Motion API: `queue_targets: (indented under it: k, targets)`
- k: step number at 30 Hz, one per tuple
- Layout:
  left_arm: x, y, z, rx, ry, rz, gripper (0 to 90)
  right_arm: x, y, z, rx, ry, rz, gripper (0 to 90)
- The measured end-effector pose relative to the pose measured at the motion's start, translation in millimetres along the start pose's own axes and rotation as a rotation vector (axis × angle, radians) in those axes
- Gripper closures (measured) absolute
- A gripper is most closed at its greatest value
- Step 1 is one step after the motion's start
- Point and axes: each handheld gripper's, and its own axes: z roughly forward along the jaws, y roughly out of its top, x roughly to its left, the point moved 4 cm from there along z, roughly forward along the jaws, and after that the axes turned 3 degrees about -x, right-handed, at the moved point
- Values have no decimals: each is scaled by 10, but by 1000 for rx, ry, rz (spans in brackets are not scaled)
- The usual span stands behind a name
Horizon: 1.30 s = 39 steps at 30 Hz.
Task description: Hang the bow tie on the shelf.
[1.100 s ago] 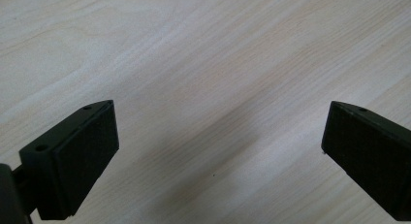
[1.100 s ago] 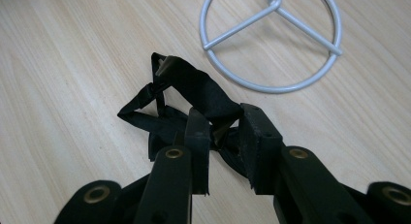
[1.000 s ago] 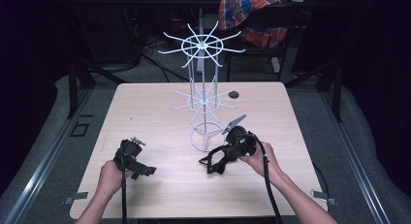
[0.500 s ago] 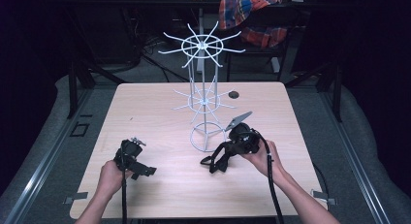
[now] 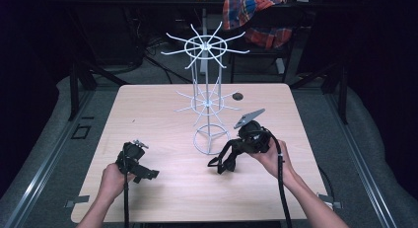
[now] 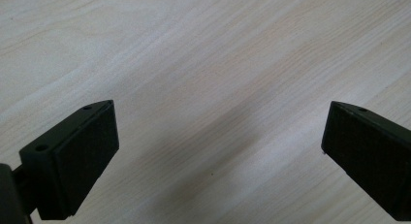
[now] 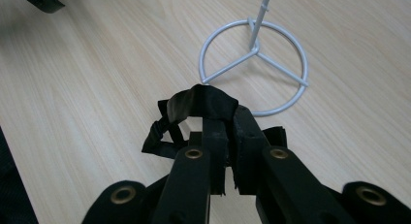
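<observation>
Jaws of the right gripper (image 7: 220, 136) clamp a black strap (image 7: 194, 105) beside the rack's ring base (image 7: 291, 95); left gripper (image 6: 218, 151) jaws apart.

Matt black cloth strap (image 7: 194, 107), wood-grain table (image 5: 162, 109)

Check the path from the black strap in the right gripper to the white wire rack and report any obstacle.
Nothing visible blocks it. The right gripper is shut on the black strap, and only bare table lies between it and the wire rack, whose ring base sits just ahead. The left gripper is off to the side.
</observation>
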Motion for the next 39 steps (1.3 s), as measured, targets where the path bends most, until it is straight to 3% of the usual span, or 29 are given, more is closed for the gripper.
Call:
queue_targets:
  k: [39]
  targets:
    - [-6,-4,5,12,12,-3,1,-267,135,-434,-82,-77,51,886]
